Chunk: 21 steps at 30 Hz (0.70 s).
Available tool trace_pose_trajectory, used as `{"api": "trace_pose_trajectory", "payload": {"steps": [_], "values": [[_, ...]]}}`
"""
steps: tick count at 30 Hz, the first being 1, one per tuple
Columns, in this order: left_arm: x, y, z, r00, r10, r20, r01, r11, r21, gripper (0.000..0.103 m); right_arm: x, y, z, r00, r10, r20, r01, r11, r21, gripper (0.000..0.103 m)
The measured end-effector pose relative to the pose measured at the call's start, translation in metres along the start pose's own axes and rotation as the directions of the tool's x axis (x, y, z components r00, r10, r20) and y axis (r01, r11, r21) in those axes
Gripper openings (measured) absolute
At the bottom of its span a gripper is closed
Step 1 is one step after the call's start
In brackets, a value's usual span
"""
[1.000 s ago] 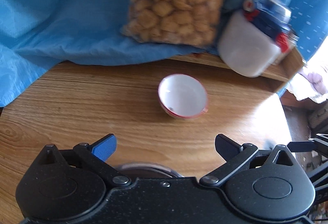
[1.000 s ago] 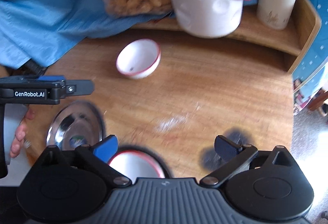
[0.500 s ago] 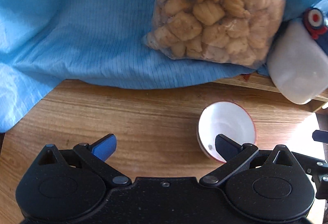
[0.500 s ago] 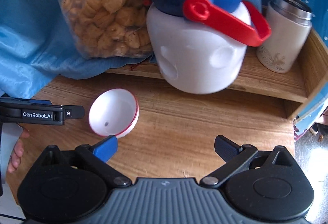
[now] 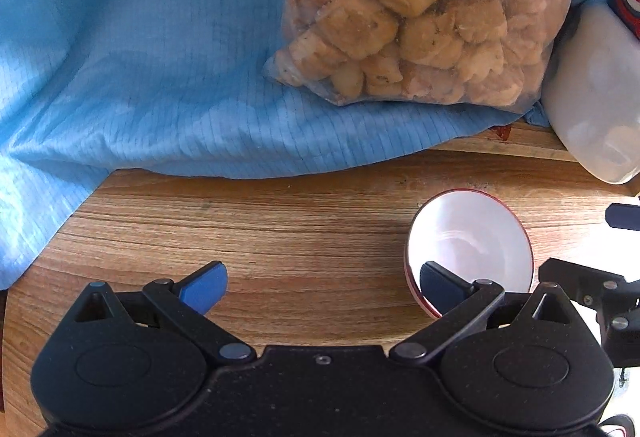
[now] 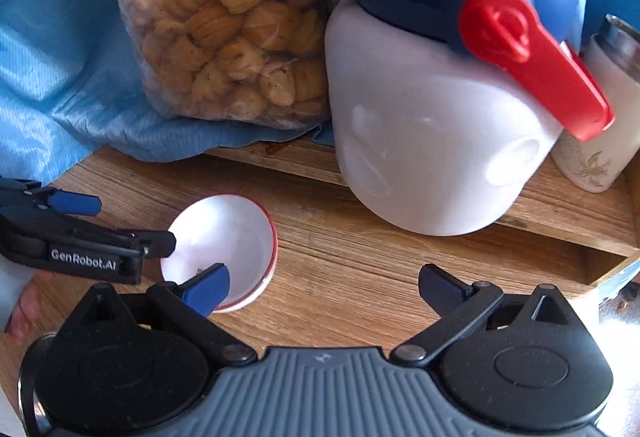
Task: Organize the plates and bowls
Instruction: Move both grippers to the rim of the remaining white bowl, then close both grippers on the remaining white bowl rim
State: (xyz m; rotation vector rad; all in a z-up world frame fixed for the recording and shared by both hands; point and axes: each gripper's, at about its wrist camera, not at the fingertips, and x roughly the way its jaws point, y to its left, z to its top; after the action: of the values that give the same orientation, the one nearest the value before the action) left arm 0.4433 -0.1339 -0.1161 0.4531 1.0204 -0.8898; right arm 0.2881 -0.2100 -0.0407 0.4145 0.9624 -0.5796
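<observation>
A small white bowl with a red rim sits upright and empty on the wooden table. My left gripper is open; its right finger reaches over the bowl's near rim, and its blue left finger hangs over bare wood. In the right wrist view the same bowl lies low on the left. My right gripper is open too, its blue left finger overlapping the bowl's near edge. The left gripper comes in from the left, one tip at the bowl's rim.
Behind the bowl a raised wooden shelf carries a bag of biscuits, a white jug with a blue lid and red handle and a cream flask. A blue cloth drapes over the back left. A hand's fingers show at the left.
Both grippers have moved forward and closed in on the bowl from either side. The steel plate and the second bowl near the front have dropped out of view.
</observation>
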Motion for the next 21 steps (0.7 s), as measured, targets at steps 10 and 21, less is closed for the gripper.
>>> {"api": "trace_pose_trajectory", "payload": {"steps": [10, 21], "values": [[0.009, -0.015, 0.006, 0.999, -0.036, -0.002, 0.036, 0.999, 0.016, 0.102, 0.009, -0.002, 0.005, 1.0, 0.016, -0.021, -0.016, 1.0, -0.006, 0.086], [0.011, -0.022, 0.009, 0.995, -0.101, -0.026, 0.102, 0.995, 0.014, 0.081, 0.019, -0.012, 0.007, 0.992, 0.102, -0.071, -0.098, 0.994, 0.052, 0.059]]}}
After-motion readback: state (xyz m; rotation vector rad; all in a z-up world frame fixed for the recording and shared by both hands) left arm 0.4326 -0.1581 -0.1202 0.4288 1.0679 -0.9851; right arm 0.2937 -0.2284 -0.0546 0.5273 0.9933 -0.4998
